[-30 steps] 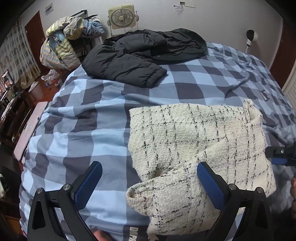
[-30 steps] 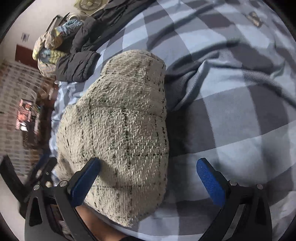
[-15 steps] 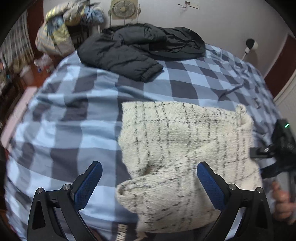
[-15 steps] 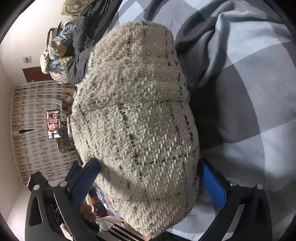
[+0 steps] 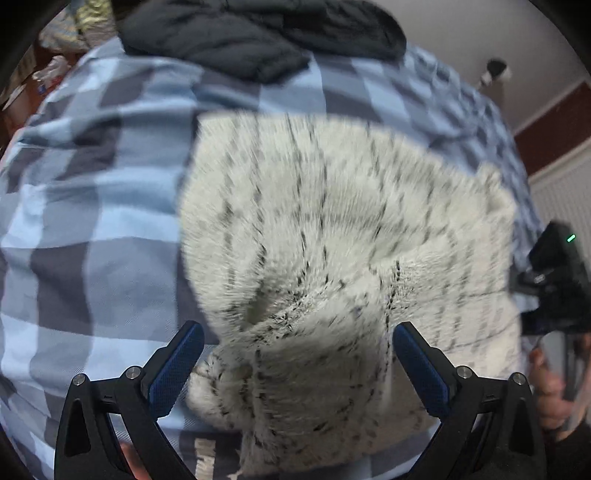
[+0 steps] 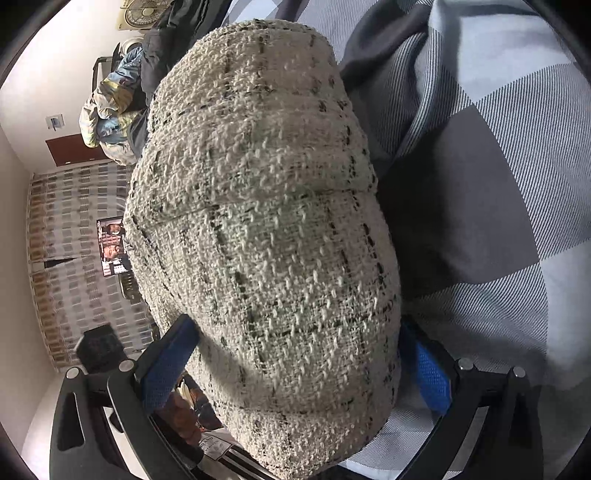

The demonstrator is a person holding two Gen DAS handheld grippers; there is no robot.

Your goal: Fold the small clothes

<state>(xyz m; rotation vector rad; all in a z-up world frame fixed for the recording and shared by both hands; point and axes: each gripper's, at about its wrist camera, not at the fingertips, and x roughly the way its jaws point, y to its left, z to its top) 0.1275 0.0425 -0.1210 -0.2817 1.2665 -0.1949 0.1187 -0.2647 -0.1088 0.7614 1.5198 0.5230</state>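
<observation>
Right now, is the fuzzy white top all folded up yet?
Not yet. One fold looks done: the top lies doubled on the bed, with a flap over its near part. Both tongs, left and right, are open around its edges, not yet pinching. Still left: grab it, fold it smaller and smooth it. The left view is blurry.

A: What carries everything here?

B: A bed under a blue-and-grey checked cotton cover (image 5: 92, 229), filling most of the frame.

A: And on it?

B: A cream woven garment with thin black check lines (image 5: 332, 229) at centre, and a black padded jacket (image 5: 258, 33) along the top edge, well apart.
</observation>
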